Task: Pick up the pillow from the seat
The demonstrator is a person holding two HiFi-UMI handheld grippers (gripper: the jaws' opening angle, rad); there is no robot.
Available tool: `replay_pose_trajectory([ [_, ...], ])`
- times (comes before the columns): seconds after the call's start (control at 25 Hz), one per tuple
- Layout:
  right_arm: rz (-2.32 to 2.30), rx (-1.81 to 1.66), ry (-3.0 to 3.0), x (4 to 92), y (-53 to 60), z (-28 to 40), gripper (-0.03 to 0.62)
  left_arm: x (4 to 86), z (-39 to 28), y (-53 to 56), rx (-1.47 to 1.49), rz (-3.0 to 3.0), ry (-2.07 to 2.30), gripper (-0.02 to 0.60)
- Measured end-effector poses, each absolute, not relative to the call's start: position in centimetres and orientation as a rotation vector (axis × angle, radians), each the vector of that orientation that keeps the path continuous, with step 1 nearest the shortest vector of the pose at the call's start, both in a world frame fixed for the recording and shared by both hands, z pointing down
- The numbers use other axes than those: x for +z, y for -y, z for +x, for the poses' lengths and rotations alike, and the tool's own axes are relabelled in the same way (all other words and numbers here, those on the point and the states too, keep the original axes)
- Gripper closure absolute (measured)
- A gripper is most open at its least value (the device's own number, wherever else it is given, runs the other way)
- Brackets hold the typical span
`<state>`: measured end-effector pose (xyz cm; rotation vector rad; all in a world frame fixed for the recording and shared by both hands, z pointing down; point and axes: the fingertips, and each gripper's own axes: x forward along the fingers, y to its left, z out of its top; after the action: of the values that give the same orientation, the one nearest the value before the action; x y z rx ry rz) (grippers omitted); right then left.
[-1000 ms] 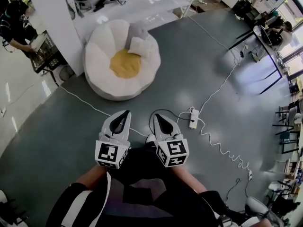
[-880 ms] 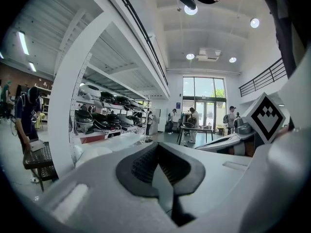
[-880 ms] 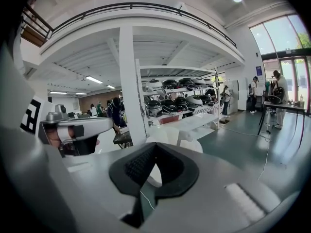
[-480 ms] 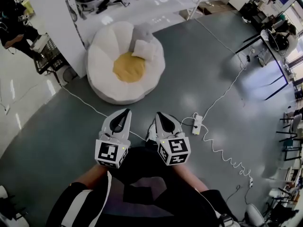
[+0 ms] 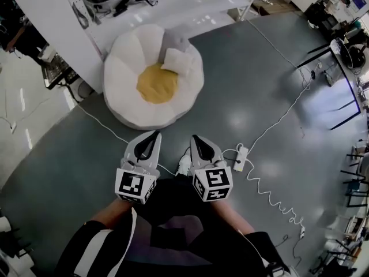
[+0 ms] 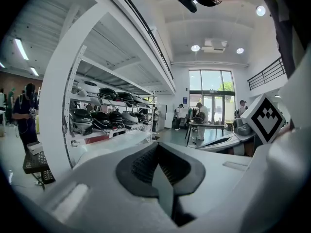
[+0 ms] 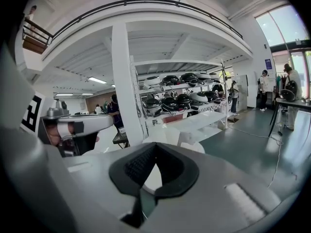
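The pillow (image 5: 177,62) lies on the seat (image 5: 124,91), a round white cushion chair shaped in petals round a yellow centre (image 5: 155,82). It sits on the seat's far right side, just past the yellow centre and up against the back petals, with a grey cushion (image 5: 172,39) touching it behind. It is a small white oblong. Its long axis seems to run along the seat's rim, from the back of the seat toward its right side, and one broad face is turned up toward the head view. Whether it lies flat or is propped on the petals is too small to tell.

Both tools are on the near side of the seat, well apart from it and side by side. The left gripper (image 5: 152,135) has its jaws pressed together with nothing between them, and the right gripper (image 5: 196,138) likewise has its jaws together and carries nothing. Both point roughly toward the seat.

The step in hand looks like the approach: nothing has been reached yet. The next move calls for closing the gap across the floor (image 5: 242,85), parting the jaws of at least one gripper, and coming in across the pillow's short side so that the pads can pinch a soft edge.

A white cable (image 5: 101,124) trails over the floor by the seat's near rim and could catch a foot.
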<state>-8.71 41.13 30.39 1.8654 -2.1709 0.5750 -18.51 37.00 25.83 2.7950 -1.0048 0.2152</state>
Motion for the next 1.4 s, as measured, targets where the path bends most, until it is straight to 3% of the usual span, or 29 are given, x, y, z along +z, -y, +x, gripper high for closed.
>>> replay_pose_trajectory([
  [0.48,1.779,0.548,2.239,30.2,-38.1,-1.6,0.592,25.5,-10.8,-34.6,0.227,2.769,1.087,0.58],
  [1.4,1.762,0.543,2.219,31.2,-31.3,2.0,0.592,26.5,-6.5,-28.3,0.215,2.777,1.071,0.58],
])
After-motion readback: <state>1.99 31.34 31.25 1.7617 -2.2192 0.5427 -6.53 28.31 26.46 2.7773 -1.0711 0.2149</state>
